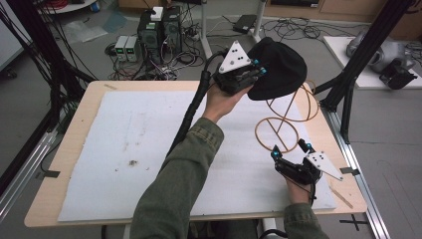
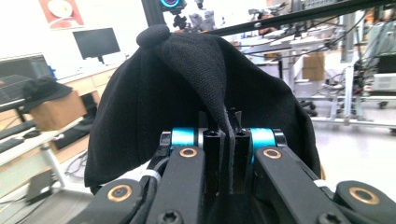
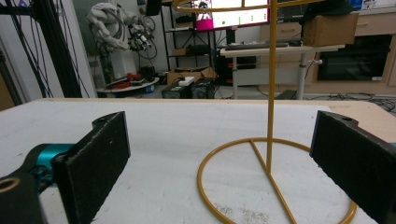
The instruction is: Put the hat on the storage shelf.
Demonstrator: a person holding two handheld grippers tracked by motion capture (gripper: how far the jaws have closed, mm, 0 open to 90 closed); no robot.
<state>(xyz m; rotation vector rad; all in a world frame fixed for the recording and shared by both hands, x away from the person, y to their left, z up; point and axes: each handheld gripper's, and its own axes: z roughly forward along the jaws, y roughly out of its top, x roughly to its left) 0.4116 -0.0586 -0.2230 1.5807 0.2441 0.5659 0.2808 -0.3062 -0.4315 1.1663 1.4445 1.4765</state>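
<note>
Left gripper [image 1: 256,67] clamped on black hat [image 1: 278,69], raised at 1 o'clock above wire stand [image 1: 283,119]; right gripper [image 1: 291,149], jaws apart, should steady base while hat lowers centred.

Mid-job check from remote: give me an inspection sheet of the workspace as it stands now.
Surface: wooden table under a white mat with small dark specks.
Job's things: black hat held in the air above a gold wire stand; the stand's ring base rests on the mat.
Clutter: nothing seen on the mat.
Grippers: left tool shut on the hat's fabric; right tool open, either side of the stand's base.
Cables: left tool's black cable trails over the mat.
Surroundings: computers and floor wiring behind.
</note>
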